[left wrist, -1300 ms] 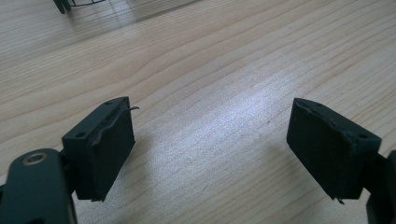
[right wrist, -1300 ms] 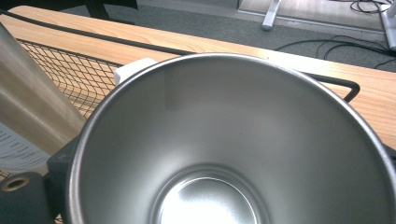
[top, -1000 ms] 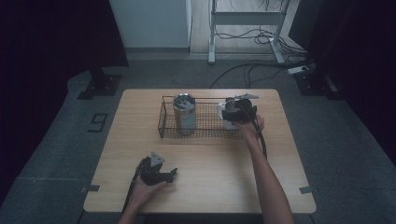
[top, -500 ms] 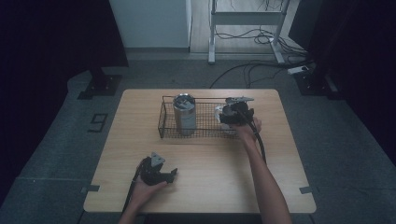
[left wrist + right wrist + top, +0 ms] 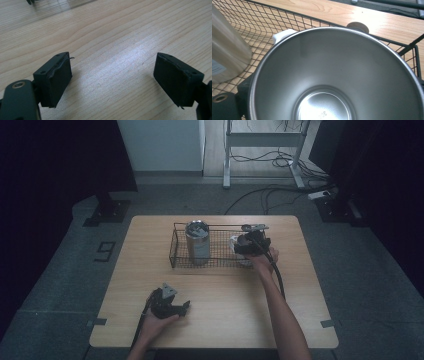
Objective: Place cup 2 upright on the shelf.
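Observation:
A black wire basket (image 5: 220, 226) stands on the far middle of the wooden table (image 5: 230, 290). Upright in its left part is a steel tumbler (image 5: 198, 242), seen close up as the pale tumbler (image 5: 227, 57) in the right gripper view. My right gripper (image 5: 248, 244) is over the basket's right end, shut on a steel cup (image 5: 332, 75) with a white handle (image 5: 279, 36). The cup's open mouth faces the camera and hides most of the jaws. My left gripper (image 5: 172, 307) rests near the front left of the table. In its own view the left gripper (image 5: 112, 80) is open over bare wood.
A dark round knob (image 5: 357, 26) sits at the basket's far rim behind the cup. Beyond the table are a metal stand (image 5: 262, 140), floor cables (image 5: 260, 195) and dark screens at both sides.
My right gripper has carried the cup a little left and lower, into the basket's right end. The left gripper has stayed put.

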A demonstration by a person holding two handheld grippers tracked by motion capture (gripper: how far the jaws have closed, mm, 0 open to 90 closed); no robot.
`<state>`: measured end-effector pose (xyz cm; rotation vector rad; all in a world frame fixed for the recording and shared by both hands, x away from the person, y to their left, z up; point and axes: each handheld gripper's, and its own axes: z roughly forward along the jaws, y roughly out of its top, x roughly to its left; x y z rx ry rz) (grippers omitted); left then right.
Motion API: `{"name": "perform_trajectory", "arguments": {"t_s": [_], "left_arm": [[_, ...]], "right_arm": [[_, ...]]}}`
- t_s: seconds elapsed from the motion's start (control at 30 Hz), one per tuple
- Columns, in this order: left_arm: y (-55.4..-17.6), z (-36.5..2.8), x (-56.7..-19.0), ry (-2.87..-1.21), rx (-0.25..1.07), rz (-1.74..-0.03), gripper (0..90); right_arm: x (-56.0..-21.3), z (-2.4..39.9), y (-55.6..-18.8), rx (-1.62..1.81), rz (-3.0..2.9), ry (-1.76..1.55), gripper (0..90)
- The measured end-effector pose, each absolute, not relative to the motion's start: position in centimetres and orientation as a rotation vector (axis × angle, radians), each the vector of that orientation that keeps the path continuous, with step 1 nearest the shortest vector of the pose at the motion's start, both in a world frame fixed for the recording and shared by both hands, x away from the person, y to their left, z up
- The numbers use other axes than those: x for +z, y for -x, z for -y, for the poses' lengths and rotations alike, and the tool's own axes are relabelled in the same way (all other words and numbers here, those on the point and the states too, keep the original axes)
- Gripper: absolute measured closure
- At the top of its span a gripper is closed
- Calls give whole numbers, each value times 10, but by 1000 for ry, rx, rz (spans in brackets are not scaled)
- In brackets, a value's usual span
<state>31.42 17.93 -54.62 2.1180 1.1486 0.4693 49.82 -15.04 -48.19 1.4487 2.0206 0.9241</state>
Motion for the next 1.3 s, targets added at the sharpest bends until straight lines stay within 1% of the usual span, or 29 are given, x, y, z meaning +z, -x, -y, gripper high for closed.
{"name": "perform_trajectory", "arguments": {"t_s": [0.63,1.1,1.17,1.3], "left_arm": [[-314,-179,-546,-2120,468,-1149,153],[-314,-179,-546,-2121,470,-1150,153],[-314,-179,-546,-2119,469,-1150,153],[-314,-179,-546,-2116,464,-1153,153]], "right_arm": [[-489,145,-498,788,-2037,-1458,63],[-490,155,-491,810,-2064,-1485,56],[-490,154,-491,812,-2062,-1487,48],[-488,155,-490,843,-2046,-1481,0]]}}
